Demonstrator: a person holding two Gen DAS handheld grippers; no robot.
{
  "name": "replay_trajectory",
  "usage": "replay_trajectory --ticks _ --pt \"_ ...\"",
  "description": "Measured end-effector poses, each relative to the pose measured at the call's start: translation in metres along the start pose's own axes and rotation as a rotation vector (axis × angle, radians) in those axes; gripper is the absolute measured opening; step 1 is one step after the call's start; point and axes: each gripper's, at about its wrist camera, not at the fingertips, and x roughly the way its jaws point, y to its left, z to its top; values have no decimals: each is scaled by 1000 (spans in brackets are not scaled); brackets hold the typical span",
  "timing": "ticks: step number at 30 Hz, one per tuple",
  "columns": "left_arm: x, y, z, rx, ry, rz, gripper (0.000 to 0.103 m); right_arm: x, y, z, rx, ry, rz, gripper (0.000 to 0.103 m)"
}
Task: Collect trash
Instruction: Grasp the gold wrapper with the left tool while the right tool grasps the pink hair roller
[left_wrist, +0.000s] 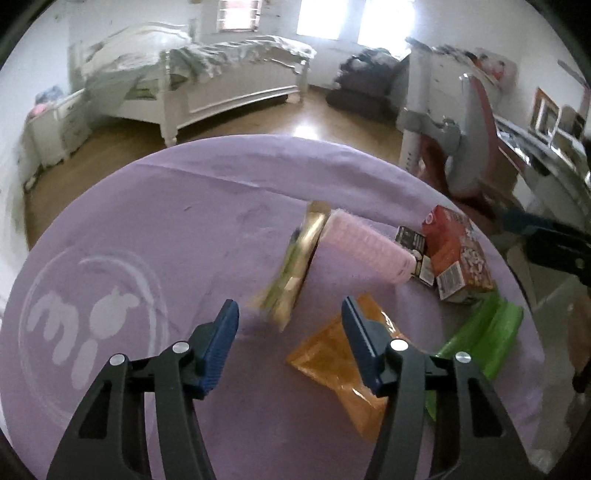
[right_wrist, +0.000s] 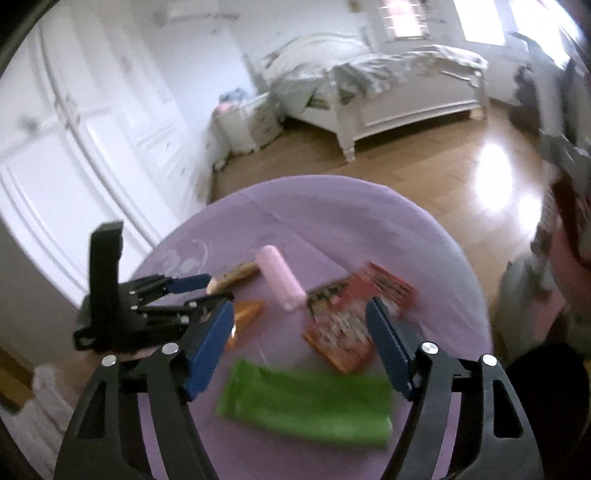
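I am reaching for trash on the purple table (left_wrist: 155, 206). My left gripper (left_wrist: 290, 314) gapes empty above the orange wrapper (left_wrist: 332, 354); my right gripper (right_wrist: 301, 319) hangs wide over the green bag (right_wrist: 306, 402). Next, each must lower and pinch.

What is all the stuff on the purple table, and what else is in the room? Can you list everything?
tablecloth: one, purple with a pale round print, covers the table
gold packet: one, gold and green, middle of the table
pink packet: one, pink, touching the gold packet's right side
red box: one, red, right of the pink packet
dark box: one, black, small, between the pink packet and the red box
orange wrapper: one, orange, near edge, partly behind a left tong finger
green wrapper: one, green, near edge, right of the orange wrapper
bed: one, white, far wall
nightstand: one, white, beside the bed
wardrobe: one, white, left wall
left tongs: black with blue pads, open, empty
right tongs: same, open, empty
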Motion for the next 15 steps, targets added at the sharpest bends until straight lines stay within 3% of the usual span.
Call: replay_trajectory --ticks 8,13,15 --pt "13 15 14 -5 14 9 46 77 27 35 -100 143 -37 66" --pt "3 20 22 6 -38 42 48 111 33 38 -148 245 -87 54" --pt "2 20 24 23 -48 54 54 121 35 36 -158 273 -106 42"
